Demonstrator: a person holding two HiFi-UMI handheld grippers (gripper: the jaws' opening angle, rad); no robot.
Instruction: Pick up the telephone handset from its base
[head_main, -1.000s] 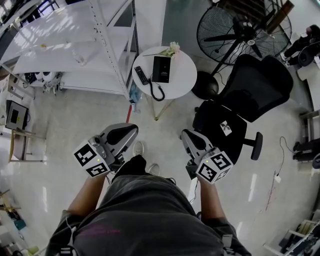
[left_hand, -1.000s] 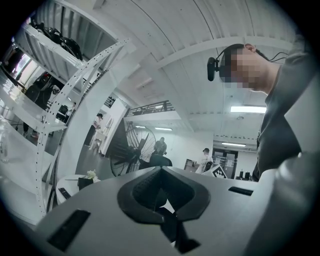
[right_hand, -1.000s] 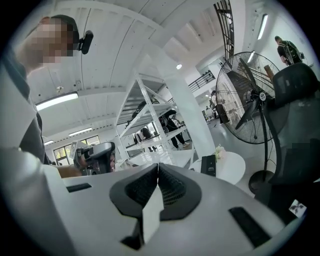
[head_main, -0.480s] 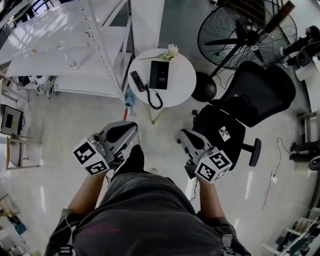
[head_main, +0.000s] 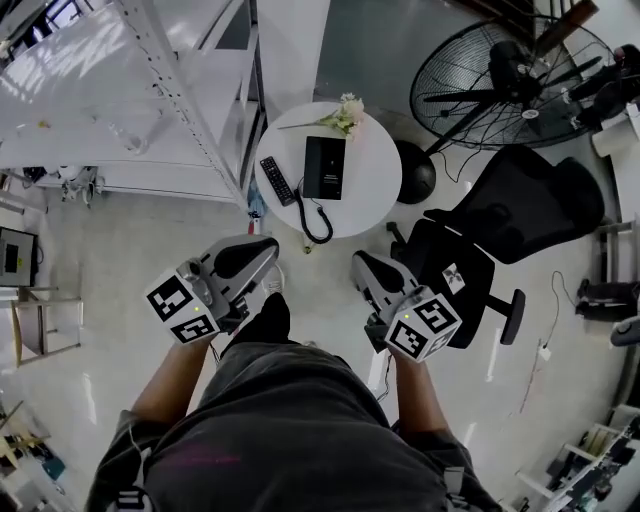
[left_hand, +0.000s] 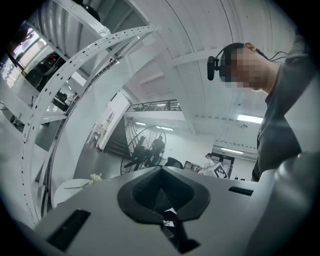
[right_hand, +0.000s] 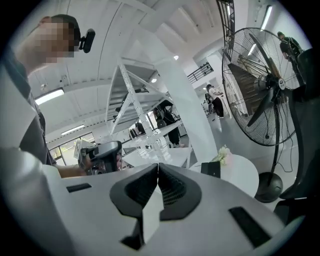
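A black telephone base (head_main: 324, 167) sits on a small round white table (head_main: 375, 185). The black handset (head_main: 278, 180) lies just left of the base, and its coiled cord (head_main: 316, 220) loops toward the table's near edge. My left gripper (head_main: 262, 247) and right gripper (head_main: 360, 264) are held in front of my body, short of the table, both pointing at it. Both are shut with nothing between the jaws. In the right gripper view, beyond the shut right gripper (right_hand: 158, 165), the base (right_hand: 211, 169) shows on the table. The left gripper (left_hand: 161, 167) is shut in its own view too.
A white flower (head_main: 345, 110) lies at the table's far edge. A metal shelving rack (head_main: 150, 90) stands to the table's left. A big floor fan (head_main: 520, 80) and a black office chair (head_main: 500, 235) stand to its right. My foot (head_main: 268, 312) is on the pale floor.
I have walked toward the table: it, the rack and the chair sit nearer in the head view. Both grippers moved forward with me, still shut.
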